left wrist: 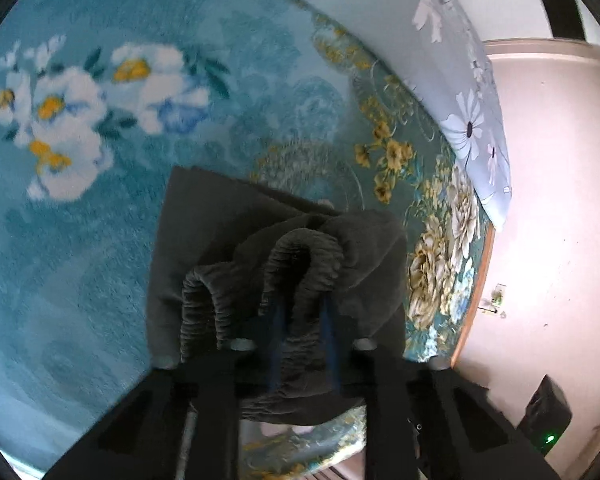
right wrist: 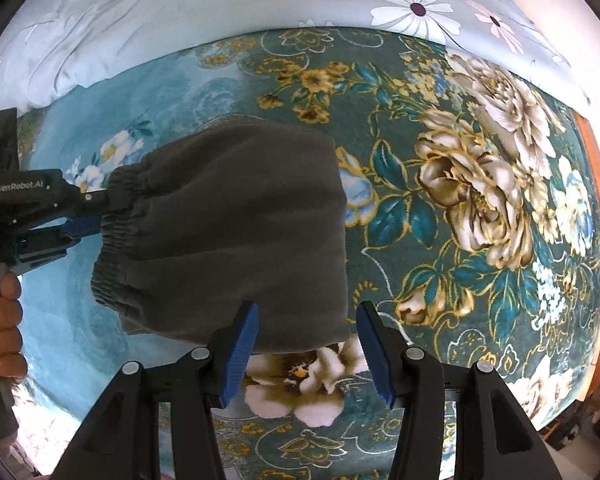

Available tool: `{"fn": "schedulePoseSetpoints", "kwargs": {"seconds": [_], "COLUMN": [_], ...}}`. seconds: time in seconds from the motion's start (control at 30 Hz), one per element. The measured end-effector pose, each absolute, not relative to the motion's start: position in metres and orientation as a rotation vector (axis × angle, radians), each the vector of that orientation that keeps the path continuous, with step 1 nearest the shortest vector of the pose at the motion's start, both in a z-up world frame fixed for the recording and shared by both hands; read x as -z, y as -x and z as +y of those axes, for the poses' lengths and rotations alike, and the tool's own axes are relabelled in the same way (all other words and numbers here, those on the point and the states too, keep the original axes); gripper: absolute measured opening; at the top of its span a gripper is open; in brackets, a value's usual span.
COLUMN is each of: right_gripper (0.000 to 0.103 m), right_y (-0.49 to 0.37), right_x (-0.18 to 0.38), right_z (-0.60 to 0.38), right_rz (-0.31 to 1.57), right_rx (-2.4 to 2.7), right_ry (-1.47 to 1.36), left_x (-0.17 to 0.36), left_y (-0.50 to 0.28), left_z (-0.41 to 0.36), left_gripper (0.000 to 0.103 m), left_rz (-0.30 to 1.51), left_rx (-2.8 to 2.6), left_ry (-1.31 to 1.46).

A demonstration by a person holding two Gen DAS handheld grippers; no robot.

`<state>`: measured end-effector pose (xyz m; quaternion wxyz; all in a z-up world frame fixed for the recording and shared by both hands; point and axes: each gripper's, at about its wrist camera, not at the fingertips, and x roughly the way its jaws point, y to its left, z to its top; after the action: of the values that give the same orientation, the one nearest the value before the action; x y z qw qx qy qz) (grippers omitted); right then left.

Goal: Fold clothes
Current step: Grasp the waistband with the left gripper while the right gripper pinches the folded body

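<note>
Left wrist view: left hand-held gripper (left wrist: 300,312) is clamped on the gathered waistband (left wrist: 300,264) of the dark grey garment (left wrist: 220,232) (looks like shorts or trousers, folded), blue fingers (left wrist: 329,344) mostly buried in bunched elastic. The rest of the garment lies ahead on the teal floral blanket (left wrist: 100,240) covering the bed. A pale blue daisy-print pillow (left wrist: 468,120) sits at the blanket's far right edge, pink wall (left wrist: 560,200) beyond it, a black box with a green light (left wrist: 548,420) lower right. Right wrist view: right hand-held gripper (right wrist: 308,344) has its jaws spread wide with nothing between them, blue pads (right wrist: 240,356) on either side of the garment's (right wrist: 240,220) near edge, hovering just above or at it (contact not clear). The garment lies as a compact folded rectangle on the blanket (right wrist: 480,200), waistband (right wrist: 116,224) to the left. The left hand-held gripper (right wrist: 100,216) comes in from the left, closed on that waistband, a person's hand (right wrist: 0,320) on its handle. Daisy-print pillow (right wrist: 180,20) runs along the top.
</note>
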<state>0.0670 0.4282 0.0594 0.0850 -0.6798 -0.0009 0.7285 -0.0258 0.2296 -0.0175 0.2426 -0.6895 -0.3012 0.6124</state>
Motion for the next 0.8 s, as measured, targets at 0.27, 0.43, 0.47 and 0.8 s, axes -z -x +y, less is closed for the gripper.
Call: {"fn": "schedulePoseSetpoints", "kwargs": {"seconds": [0.27,0.43,0.47,0.8], "right_gripper": [0.055,0.055,0.055,0.055], "right_y": [-0.062,-0.053,-0.051,-0.035], "right_x": [-0.069,-0.069,-0.065,0.001], "right_z": [0.425,0.418,0.415,0.425], "right_rz": [0.078,0.238,0.271,0.357], "right_rx": [-2.248,-2.299,-2.302,-2.141], "right_ry": [1.992,2.025,2.044,2.144], "left_x": [0.004,0.037,0.041,0.074], "left_y": [0.012,0.002,0.002,0.013], "left_z": [0.202,0.168,0.166,0.189], "left_gripper": [0.007,0.007,0.008,0.011], "left_rz": [-0.78,-0.849,-0.854,-0.72], "left_rx": [-1.722,-1.741,-1.747,-1.749], "left_ry": [1.808,1.917,1.926,1.987]}}
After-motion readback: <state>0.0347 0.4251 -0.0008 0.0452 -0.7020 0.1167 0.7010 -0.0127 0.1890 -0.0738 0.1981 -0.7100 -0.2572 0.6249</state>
